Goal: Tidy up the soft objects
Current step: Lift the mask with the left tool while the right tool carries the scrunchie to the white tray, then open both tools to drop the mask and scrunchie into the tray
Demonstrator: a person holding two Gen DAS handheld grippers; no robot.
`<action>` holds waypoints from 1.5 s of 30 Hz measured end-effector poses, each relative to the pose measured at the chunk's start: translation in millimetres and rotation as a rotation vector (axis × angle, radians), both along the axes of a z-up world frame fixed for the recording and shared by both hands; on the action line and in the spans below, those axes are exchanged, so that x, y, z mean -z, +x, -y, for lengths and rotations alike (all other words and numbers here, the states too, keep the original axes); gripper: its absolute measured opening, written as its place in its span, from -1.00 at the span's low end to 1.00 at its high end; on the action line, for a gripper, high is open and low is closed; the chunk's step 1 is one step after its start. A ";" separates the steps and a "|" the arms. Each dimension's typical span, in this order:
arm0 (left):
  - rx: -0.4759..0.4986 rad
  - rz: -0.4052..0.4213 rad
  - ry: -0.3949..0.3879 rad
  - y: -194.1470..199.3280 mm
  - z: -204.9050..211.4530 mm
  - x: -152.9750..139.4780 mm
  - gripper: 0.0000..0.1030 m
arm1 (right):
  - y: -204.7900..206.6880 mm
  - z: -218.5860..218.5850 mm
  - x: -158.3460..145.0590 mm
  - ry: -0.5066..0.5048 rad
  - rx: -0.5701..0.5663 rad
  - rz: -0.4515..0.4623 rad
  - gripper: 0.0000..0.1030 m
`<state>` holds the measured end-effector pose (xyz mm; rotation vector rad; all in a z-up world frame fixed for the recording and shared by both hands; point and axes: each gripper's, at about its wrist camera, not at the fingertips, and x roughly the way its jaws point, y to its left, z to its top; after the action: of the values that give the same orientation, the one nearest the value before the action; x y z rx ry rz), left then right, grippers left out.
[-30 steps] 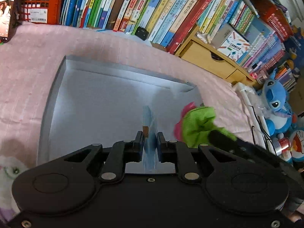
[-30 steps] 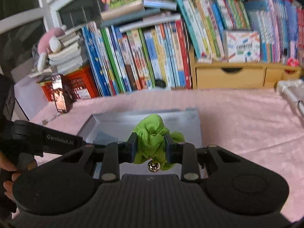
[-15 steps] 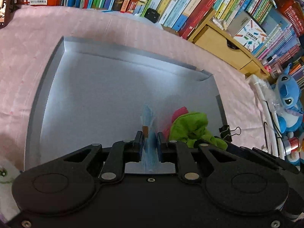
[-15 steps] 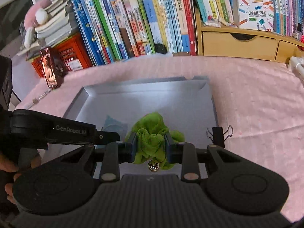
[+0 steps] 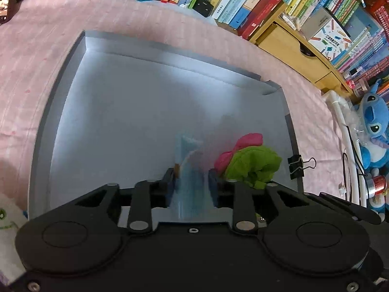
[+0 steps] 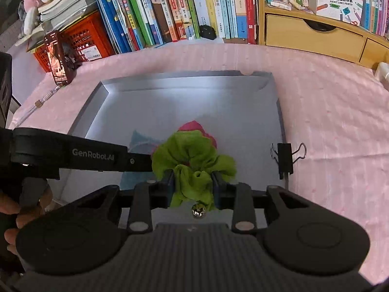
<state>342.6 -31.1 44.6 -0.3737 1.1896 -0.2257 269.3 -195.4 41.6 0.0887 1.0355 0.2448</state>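
Green cloth [image 6: 194, 168] is clamped in the right tool [image 6: 193, 185]; left tool [image 5: 192, 185] grips blue cloth [image 5: 188, 170]. Lower both just ahead into grey tray [image 6: 155, 82], then release.

Your tray [image 6: 184, 90] lies on the bed cover [image 6: 328, 112], with the row of books [image 6: 184, 7] behind its far edge. A binder clip [image 6: 285, 158] grips the tray's right edge. Inside, near the front edge, the bunched cloth [image 6: 194, 160] sits right of the folded cloth [image 5: 187, 150].
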 end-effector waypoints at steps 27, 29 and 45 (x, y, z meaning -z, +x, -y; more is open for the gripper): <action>0.064 0.113 -0.011 -41.8 -7.9 -49.8 0.11 | -38.2 10.2 -35.4 0.014 -0.040 0.167 0.37; 0.075 0.133 -0.006 -48.6 -7.4 -54.6 0.13 | -43.3 11.4 -39.7 0.017 -0.042 0.184 0.39; 0.124 0.349 -0.011 -121.4 -13.3 -93.0 0.27 | -105.1 23.1 -71.3 0.027 -0.061 0.375 0.62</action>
<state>221.2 -17.8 137.5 -0.2567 0.8677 -0.3890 164.2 -218.5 112.9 0.0335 0.6624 0.3175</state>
